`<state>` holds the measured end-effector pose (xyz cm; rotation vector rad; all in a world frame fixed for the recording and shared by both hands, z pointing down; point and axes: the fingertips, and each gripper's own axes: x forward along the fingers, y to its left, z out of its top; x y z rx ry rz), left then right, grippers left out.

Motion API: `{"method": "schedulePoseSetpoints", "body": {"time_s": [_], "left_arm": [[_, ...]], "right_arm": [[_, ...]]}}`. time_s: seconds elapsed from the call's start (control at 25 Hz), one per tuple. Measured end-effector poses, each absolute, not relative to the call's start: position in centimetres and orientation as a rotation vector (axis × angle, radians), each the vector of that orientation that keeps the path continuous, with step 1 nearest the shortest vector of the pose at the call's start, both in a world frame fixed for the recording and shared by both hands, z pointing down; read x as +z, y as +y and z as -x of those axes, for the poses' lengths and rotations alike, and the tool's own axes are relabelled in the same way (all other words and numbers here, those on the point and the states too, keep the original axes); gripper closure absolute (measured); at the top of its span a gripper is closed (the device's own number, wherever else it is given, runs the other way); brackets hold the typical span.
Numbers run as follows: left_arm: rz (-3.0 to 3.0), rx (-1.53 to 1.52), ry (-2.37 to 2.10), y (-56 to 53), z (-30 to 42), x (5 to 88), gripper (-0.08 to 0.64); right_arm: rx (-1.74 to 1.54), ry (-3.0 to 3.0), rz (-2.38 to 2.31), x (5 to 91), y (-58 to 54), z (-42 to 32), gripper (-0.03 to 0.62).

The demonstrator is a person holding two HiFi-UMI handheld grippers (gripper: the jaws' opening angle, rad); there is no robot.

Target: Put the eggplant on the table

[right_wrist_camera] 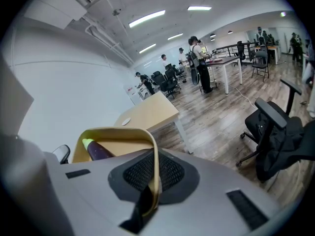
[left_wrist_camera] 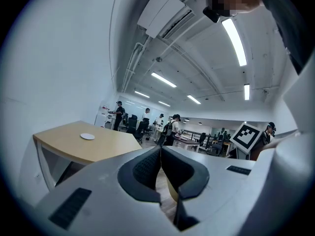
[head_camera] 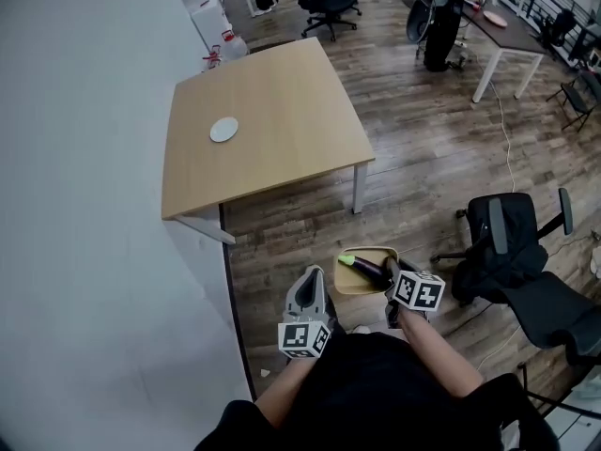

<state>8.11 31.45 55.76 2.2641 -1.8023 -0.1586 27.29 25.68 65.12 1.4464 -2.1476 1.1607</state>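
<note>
A dark purple eggplant [head_camera: 369, 271] with a green stem end lies in a shallow tan wooden tray [head_camera: 349, 287]. My right gripper [head_camera: 390, 278] is shut on the tray's near rim and holds it over the floor. In the right gripper view the rim [right_wrist_camera: 118, 131] runs between the pads of that gripper [right_wrist_camera: 155, 156], with the eggplant [right_wrist_camera: 98, 151] at the tray's left. My left gripper [head_camera: 310, 291] is just left of the tray, shut on nothing; its jaws [left_wrist_camera: 160, 149] meet. The light wooden table [head_camera: 272, 111] stands ahead, apart from both grippers.
A small white disc [head_camera: 223, 130] lies on the table near its left edge. A white wall runs along the left. A black office chair [head_camera: 521, 261] stands to the right on the wood floor. Desks, chairs and several people are farther back.
</note>
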Motion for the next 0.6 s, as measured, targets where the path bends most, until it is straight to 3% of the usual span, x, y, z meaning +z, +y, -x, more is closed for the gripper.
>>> {"method": "schedulePoseSetpoints", "body": {"time_s": [0.6], "left_arm": [[-2.241, -0.152, -1.717, 13.5, 3.4, 56.6, 0.546]], "right_arm": [[1.039, -2.093, -1.486, 63.4, 7.5, -16.4, 0.529]]}}
